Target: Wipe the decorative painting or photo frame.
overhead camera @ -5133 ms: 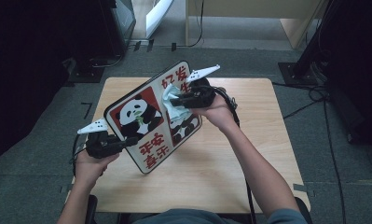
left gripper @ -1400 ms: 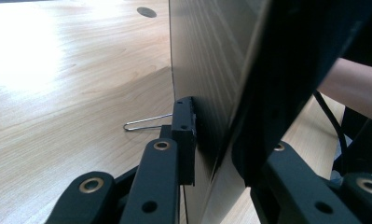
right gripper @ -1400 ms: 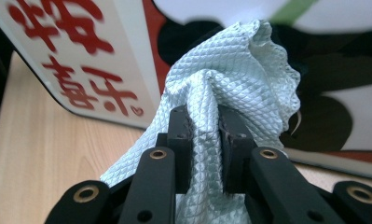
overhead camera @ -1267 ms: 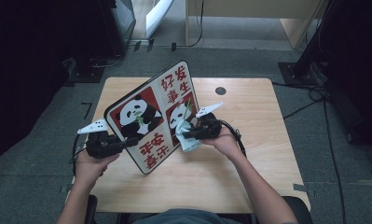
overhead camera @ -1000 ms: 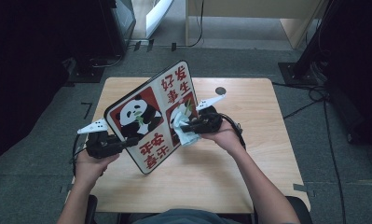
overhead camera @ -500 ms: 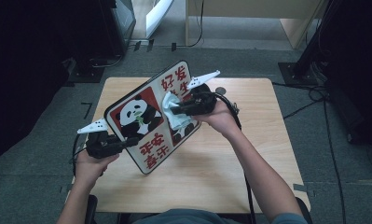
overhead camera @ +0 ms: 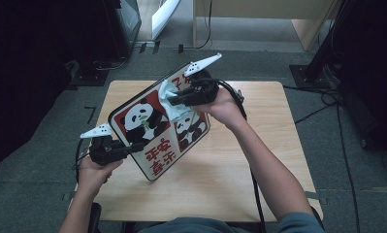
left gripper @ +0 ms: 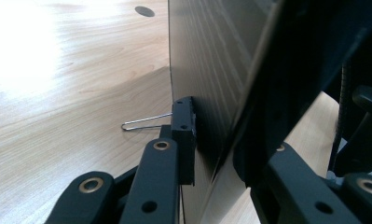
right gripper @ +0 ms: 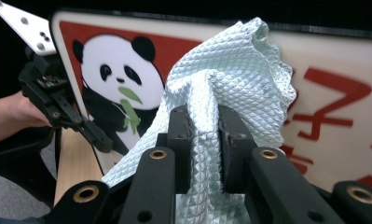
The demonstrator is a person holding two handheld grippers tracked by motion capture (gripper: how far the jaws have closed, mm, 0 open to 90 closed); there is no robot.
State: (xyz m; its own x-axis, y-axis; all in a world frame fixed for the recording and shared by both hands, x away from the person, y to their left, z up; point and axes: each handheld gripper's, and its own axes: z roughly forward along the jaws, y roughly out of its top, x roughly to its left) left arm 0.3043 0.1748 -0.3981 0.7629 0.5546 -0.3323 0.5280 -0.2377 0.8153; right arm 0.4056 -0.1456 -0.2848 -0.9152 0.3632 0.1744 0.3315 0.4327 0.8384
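A: What did the room look like?

B: A dim room with grey carpet, and a pale wooden desk [overhead camera: 259, 165] in the middle with a small round hole near its far edge.

A: And the job?

B: Wiping a panda sign [overhead camera: 157, 128]. It was partway, I'd judge. The right tool [overhead camera: 179, 101] held the cloth [overhead camera: 174, 104] against the sign's upper part, by the red characters, so the top was being covered; nothing showed how much of the lower half with its second panda was left.

A: How was the sign held?

B: Tilted up off the desk, with the left tool [overhead camera: 135, 146] clamped on its lower left edge, jaws on either face of the board.

A: And the cloth?

B: Pale blue-green, quilted in small diamonds, bunched and pinched tight between the right tool's jaws.
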